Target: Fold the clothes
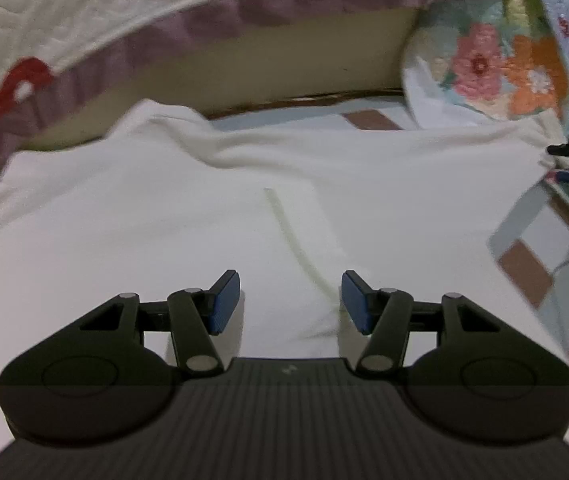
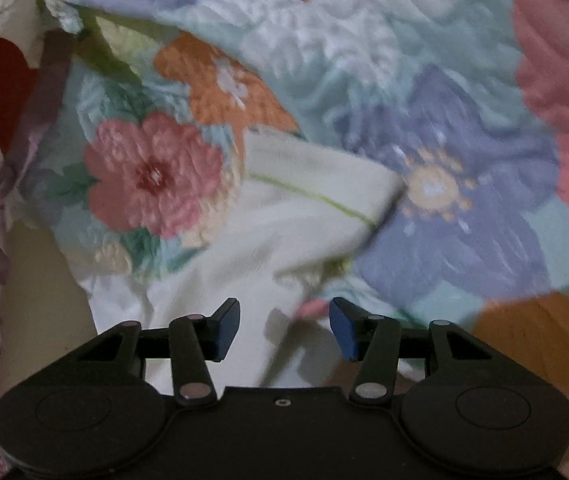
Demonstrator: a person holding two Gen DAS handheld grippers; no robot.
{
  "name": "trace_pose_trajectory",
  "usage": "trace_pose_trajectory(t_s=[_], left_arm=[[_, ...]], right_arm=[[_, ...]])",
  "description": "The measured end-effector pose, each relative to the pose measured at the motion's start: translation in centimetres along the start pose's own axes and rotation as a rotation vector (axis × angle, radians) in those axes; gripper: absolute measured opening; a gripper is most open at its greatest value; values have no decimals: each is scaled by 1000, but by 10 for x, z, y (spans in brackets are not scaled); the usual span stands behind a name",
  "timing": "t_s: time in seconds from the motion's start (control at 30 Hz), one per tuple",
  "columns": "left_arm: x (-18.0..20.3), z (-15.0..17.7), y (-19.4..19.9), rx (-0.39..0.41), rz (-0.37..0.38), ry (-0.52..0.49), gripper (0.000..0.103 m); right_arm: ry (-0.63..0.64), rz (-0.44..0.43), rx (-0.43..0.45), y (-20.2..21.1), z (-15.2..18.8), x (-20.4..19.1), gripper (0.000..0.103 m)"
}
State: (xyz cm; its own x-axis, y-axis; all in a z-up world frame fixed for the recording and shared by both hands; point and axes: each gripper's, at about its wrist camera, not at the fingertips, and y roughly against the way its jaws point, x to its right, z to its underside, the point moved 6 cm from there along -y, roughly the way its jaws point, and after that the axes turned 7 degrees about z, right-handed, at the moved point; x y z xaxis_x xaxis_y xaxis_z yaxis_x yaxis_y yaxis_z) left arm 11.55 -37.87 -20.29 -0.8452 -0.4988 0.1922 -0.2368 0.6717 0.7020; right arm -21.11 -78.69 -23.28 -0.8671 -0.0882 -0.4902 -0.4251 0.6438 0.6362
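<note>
Left gripper [image 1: 290, 300]: jaws spread, nothing between the pads, hovering low over the white garment [image 1: 164, 220].
Right gripper [image 2: 284, 328]: jaws apart, empty; white cloth lies below the gap, not pinched.
Garment: spread flat on the bed, thin green stripe [image 1: 292, 240] running toward the left gripper.
Garment corner [image 2: 316, 184]: striped edge lies on the floral quilt [image 2: 464, 180], ahead of the right gripper.
Background: cream quilt with purple border [image 1: 204, 16].
</note>
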Motion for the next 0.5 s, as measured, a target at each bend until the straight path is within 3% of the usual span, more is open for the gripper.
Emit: trace_pose_trajectory(t_s=[0.2, 0.23, 0.27, 0.3, 0.5], left_arm=[[-33, 6, 17, 25, 47, 109, 56], [-38, 7, 20, 26, 41, 112, 56], [-43, 8, 23, 27, 31, 111, 56], [-47, 10, 25, 23, 22, 112, 55], [-76, 17, 38, 30, -21, 164, 56]], right_arm=[[-40, 16, 45, -15, -1, 0, 54], [-10, 18, 51, -16, 0, -5, 46], [21, 26, 52, -16, 1, -10, 17], [42, 25, 48, -16, 3, -14, 6], [99, -82, 113, -2, 9, -47, 6]])
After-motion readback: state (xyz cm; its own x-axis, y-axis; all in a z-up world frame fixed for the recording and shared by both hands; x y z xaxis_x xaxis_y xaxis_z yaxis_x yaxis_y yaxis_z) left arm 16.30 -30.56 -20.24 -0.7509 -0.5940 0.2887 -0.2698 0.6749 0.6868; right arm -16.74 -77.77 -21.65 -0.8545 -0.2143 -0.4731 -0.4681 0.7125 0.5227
